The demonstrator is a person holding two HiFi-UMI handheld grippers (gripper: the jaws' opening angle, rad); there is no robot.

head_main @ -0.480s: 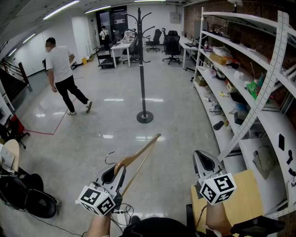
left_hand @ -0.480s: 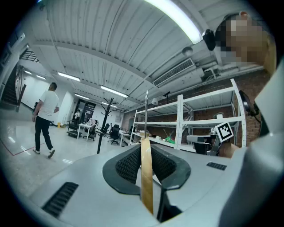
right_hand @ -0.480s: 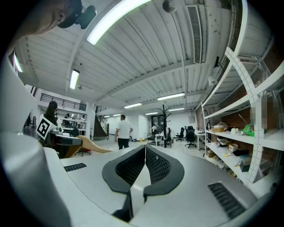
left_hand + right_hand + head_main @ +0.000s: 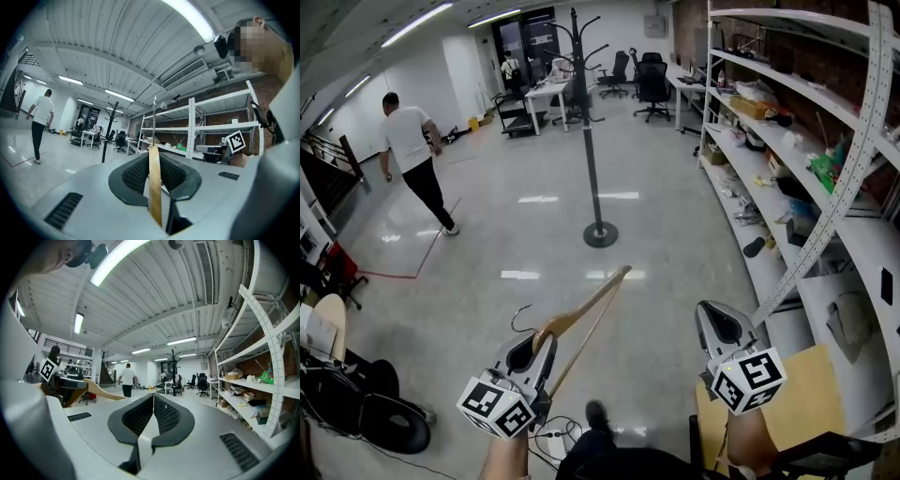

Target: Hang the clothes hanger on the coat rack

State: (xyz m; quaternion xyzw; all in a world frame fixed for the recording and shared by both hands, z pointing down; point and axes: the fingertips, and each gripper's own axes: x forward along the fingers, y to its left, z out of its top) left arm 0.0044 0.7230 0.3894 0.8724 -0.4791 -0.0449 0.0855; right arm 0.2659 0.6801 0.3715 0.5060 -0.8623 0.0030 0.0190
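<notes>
Wooden clothes hanger clamped edge-on in the left gripper at near left, its long arm slanting up toward the far centre, likely to keep the hook end free for hanging. Far ahead at centre, black coat rack, well apart from the hanger. At near right, right gripper pressed together on nothing, seemingly idle beside the metal shelving.

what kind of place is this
Probably an open office or lab workspace: office chairs and desks at the back, metal shelving cluttered with supplies on the right, and a coat rack on a polished floor.
</notes>
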